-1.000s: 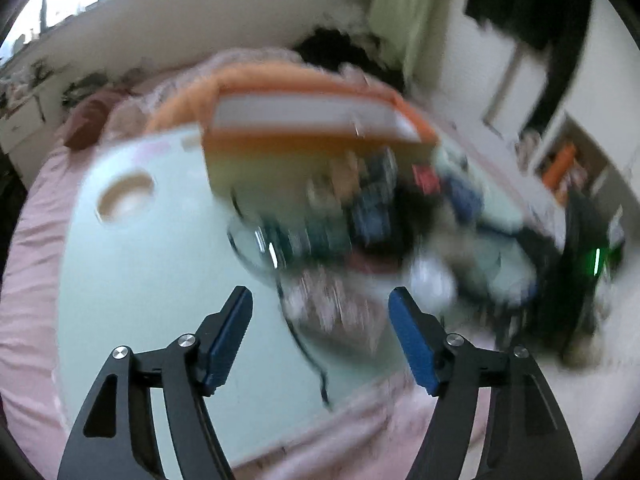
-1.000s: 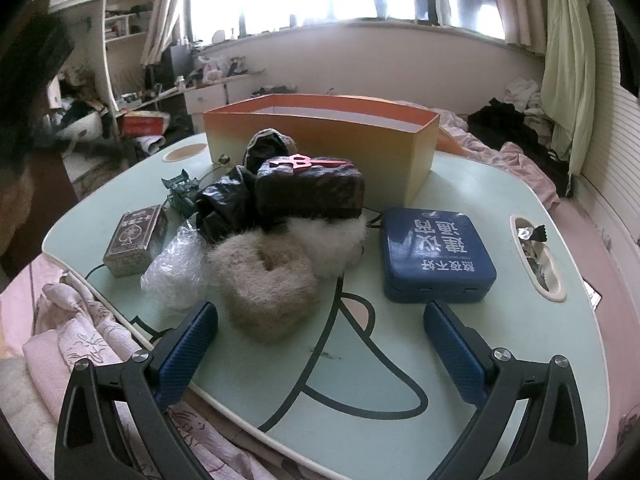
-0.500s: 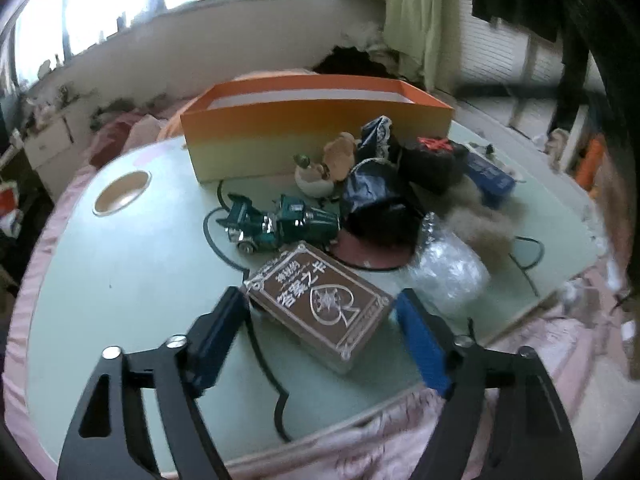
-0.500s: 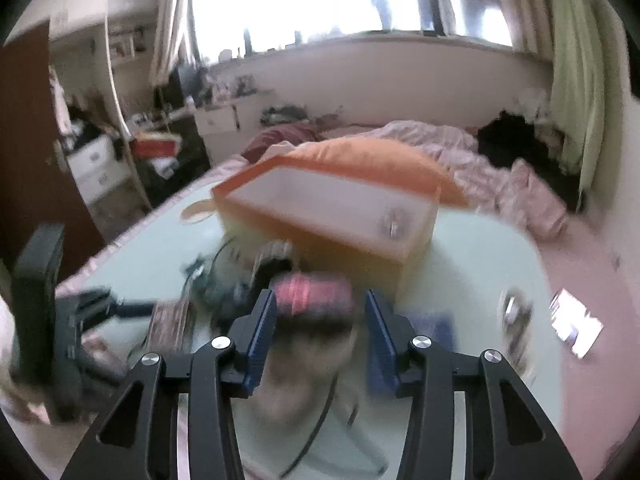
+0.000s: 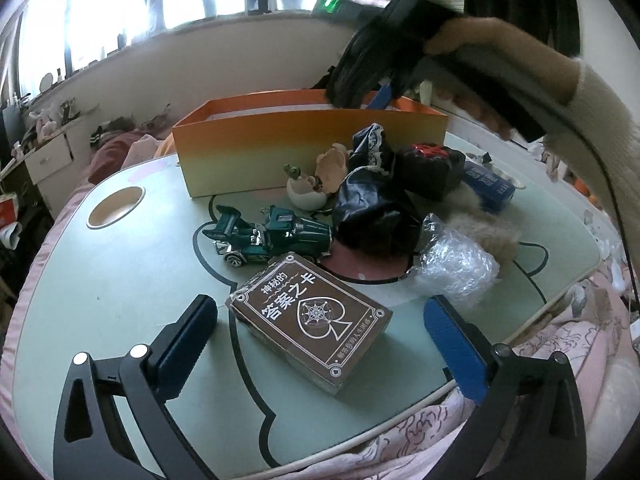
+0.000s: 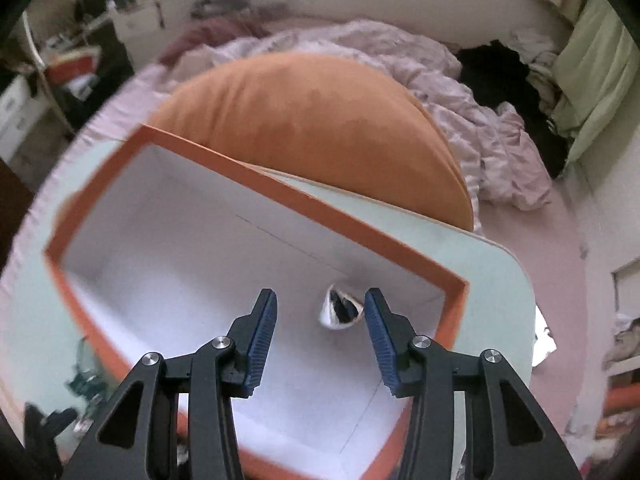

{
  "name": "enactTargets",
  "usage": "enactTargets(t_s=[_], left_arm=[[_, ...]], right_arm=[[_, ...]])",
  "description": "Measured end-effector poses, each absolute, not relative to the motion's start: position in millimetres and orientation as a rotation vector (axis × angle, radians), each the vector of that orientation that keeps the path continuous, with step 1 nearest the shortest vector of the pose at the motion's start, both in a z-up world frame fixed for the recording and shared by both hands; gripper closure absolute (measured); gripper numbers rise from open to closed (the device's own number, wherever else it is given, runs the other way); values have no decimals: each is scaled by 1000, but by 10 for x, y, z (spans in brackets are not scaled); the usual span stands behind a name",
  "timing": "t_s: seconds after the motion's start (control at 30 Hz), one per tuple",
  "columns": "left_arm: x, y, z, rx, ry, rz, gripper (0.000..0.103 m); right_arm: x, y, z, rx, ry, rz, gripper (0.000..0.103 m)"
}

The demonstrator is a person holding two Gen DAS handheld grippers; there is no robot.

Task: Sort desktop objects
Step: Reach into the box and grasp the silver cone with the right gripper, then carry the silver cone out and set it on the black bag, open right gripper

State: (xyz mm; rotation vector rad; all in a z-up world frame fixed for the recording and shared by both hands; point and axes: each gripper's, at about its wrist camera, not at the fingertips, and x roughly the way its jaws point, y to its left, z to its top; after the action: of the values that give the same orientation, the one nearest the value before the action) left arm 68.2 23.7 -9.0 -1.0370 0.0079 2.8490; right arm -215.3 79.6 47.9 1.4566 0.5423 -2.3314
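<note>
1. Table (image 5: 100, 280): one pale green top with a round cup hole (image 5: 115, 207) at its left.
2. Box (image 5: 304, 148): one orange box at the back of the table. Seen from the right wrist, its white inside (image 6: 208, 280) holds nothing, and one end wall has a small hole.
3. Loose things in front of the box, left to right: one green toy car (image 5: 272, 236), one brown card box (image 5: 310, 314), one egg figure (image 5: 306, 190), one black bag (image 5: 372, 208), one dark block (image 5: 432, 172), one plastic wrap (image 5: 456, 264), one fur piece (image 5: 488, 232), one blue case (image 5: 488, 186).
4. Left gripper (image 5: 320, 344): its jaws have just been opening and stand wide, either side of the card box, pads clear of it.
5. Right gripper (image 6: 320, 332): its jaws stand partly apart above the box's open top, with nothing between them.
</note>
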Motion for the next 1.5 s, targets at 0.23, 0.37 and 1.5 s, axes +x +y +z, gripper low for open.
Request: enactTargets(t_s=[0.23, 0.37, 1.5], left_arm=[[685, 247, -86, -1034, 13, 2849, 0], [688, 253, -81, -1032, 14, 2850, 0], [703, 284, -81, -1024, 20, 2850, 0]], right_arm=[[-2051, 760, 260, 1409, 666, -2400, 78], [-1837, 1002, 570, 1214, 408, -2423, 78], [302, 2092, 229, 901, -3, -2352, 25]])
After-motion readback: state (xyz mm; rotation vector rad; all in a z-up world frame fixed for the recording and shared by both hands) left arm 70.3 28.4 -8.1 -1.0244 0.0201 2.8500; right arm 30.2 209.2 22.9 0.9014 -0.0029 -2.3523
